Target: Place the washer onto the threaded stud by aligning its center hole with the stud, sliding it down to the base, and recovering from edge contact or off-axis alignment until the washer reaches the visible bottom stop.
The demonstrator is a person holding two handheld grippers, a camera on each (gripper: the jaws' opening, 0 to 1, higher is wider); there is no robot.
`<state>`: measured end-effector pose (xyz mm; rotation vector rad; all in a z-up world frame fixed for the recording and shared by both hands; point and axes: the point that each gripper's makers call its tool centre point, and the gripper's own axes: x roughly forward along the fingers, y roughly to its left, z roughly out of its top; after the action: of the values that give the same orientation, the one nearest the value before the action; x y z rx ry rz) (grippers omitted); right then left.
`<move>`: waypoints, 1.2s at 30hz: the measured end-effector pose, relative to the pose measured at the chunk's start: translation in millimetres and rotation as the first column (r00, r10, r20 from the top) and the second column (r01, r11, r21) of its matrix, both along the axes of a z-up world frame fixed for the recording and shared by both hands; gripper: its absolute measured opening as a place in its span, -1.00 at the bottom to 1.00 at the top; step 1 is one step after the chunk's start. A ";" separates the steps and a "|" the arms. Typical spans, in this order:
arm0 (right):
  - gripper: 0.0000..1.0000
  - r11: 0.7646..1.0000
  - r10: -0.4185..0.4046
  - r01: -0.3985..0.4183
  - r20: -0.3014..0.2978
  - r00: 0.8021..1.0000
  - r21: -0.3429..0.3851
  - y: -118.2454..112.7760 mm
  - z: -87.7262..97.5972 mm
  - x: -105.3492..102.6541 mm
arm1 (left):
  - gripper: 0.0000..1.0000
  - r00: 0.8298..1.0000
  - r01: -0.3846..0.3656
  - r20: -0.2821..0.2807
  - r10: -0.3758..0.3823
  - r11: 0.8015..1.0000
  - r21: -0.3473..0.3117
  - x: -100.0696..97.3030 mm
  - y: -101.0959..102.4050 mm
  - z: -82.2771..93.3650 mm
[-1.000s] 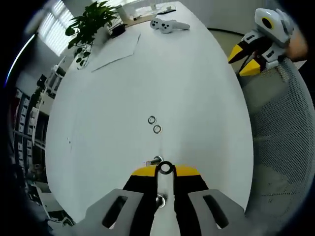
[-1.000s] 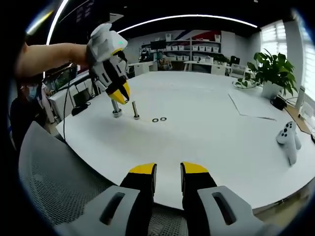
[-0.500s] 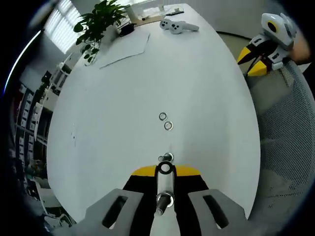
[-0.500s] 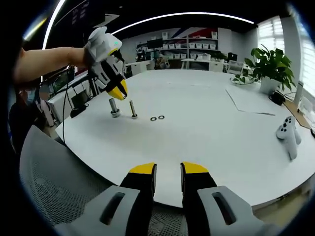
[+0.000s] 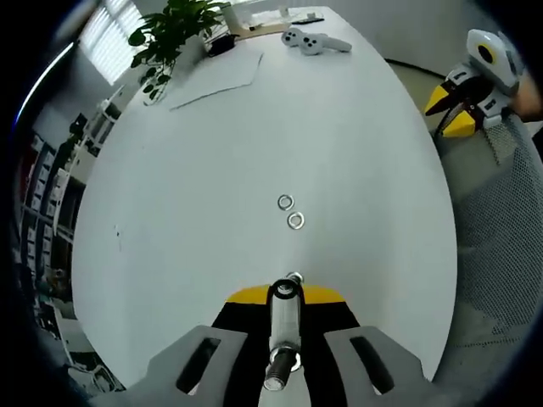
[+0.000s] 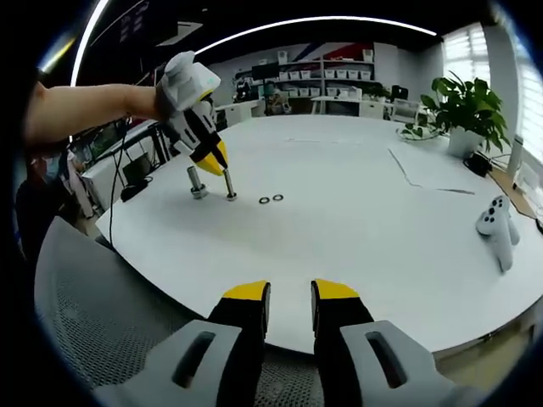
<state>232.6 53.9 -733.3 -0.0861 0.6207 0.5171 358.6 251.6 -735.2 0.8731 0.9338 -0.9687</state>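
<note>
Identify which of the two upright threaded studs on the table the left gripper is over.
The thinner stud, nearer the two washers; the left gripper hangs over it. The thicker stud stands clear.

The table [image 5: 195,170] is white, smooth and matt. The two washers [image 5: 290,212] and the stud [image 5: 282,335] are shiny metal. The chair [image 6: 93,314] back is grey mesh cloth, and the grippers' yellow tips look like smooth plastic.

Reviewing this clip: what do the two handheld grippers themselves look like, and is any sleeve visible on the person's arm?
Both match: grey jaws with slotted cut-outs, black inner faces and yellow tips. The right gripper shows this up close. The left gripper, seen across the table, has a white body over black jaws tipped in yellow. The forearm behind it is bare, with no sleeve visible. No cable on either gripper is clear.
</note>
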 end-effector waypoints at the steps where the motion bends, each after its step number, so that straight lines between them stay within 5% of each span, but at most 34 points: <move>1: -0.54 1.000 -0.003 0.003 0.003 1.000 -0.001 -0.7 0.2 0.4 | -0.82 1.000 0.002 0.003 -0.002 1.000 0.001 0.4 -0.2 0.1; 16: -0.54 1.000 -0.007 0.007 0.003 1.000 0.002 -0.9 0.1 0.3 | -0.83 0.999 0.035 -0.015 -0.034 0.999 0.028 1.7 0.4 -7.9; 36: -0.54 1.000 -0.012 0.012 0.006 1.000 0.004 -1.4 0.8 0.8 | -0.82 0.996 0.062 -0.076 -0.056 0.995 0.082 3.4 -2.6 -41.3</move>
<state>233.4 52.5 -732.6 -0.0803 0.6145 0.5062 362.0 249.0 -776.5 0.9462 1.0223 -1.0239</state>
